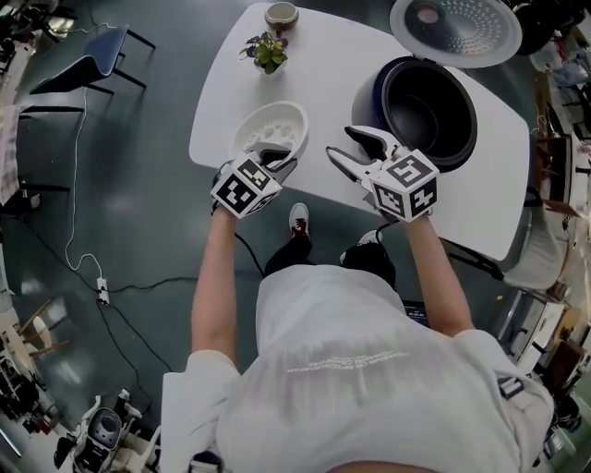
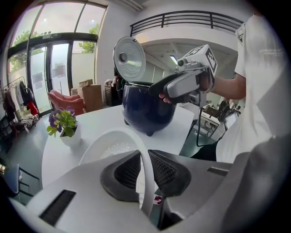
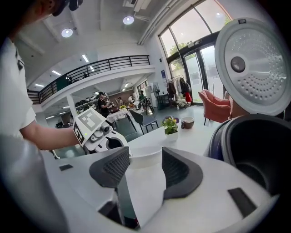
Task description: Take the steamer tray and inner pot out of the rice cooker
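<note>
In the head view your left gripper [image 1: 280, 159] is clamped on the near rim of the white steamer tray [image 1: 270, 125], over the table [image 1: 332, 65] and left of the rice cooker [image 1: 366, 97]. Your right gripper [image 1: 340, 140] hangs unclenched just beside the cooker, whose inner pot [image 1: 432, 111] sits inside, lid [image 1: 457, 28] up.

The left gripper view shows both pads pinching that rim; you cannot tell whether the tray rests on the table.

The right gripper view shows nothing between its jaws. A potted plant [image 3: 171, 125] and cup [image 3: 187, 122] stand beyond.
</note>
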Demonstrator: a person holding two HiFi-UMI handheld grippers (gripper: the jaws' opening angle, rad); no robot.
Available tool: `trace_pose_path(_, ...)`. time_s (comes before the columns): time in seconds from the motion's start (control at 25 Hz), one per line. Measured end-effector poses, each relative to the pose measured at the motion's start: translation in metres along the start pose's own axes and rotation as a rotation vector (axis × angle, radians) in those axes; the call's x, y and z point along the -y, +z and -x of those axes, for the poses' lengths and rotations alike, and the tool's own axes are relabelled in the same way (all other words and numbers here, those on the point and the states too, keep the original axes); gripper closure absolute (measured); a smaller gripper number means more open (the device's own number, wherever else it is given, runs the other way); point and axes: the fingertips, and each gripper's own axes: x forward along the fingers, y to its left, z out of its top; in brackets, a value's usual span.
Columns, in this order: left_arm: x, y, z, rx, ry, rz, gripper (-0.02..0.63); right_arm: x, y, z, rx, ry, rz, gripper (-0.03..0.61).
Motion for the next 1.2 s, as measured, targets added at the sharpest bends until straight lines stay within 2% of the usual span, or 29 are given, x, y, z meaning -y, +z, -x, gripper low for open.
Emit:
trace_pose_path(0.12, -0.015, -0.006, -0.01, -0.041, -0.006, -0.061, 0.551, 0.005, -0.004, -0.013, -0.011, -0.01, -0.029, 0.334)
trace_pose_path(0.2, -0.022, -0.007, -0.016, -0.059, -0.028, -0.072, 0.546, 0.008, -0.008, -0.021, -0.023, -0.015, -0.051, 0.334)
trace_pose_path(0.32, -0.025, -0.012, -0.029, -0.068, -0.092, -0.032, 0.537, 0.013, -0.016, -0.027, -0.043, -0.023, -0.087, 0.334)
trace_pose_path(0.48, -0.036, -0.022, -0.043, -0.087, -0.127, -0.004, 0.526, 0.017, -0.021, -0.037, -0.053, -0.033, -0.127, 0.334)
trace_pose_path(0.68, -0.048, -0.034, -0.059, -0.162, -0.128, -0.044, 0.517, 0.02, -0.028, -0.043, -0.063, -0.042, -0.183, 0.336)
trace_pose_path(0.88, -0.054, -0.047, -0.077, -0.227, -0.165, -0.031, 0.503, 0.026, -0.035, -0.052, -0.077, -0.046, -0.213, 0.336)
trace_pose_path(1.2, -0.077, -0.04, -0.09, -0.23, -0.153, 0.009, 0.491, 0.027, -0.043, -0.055, -0.107, -0.039, -0.23, 0.336)
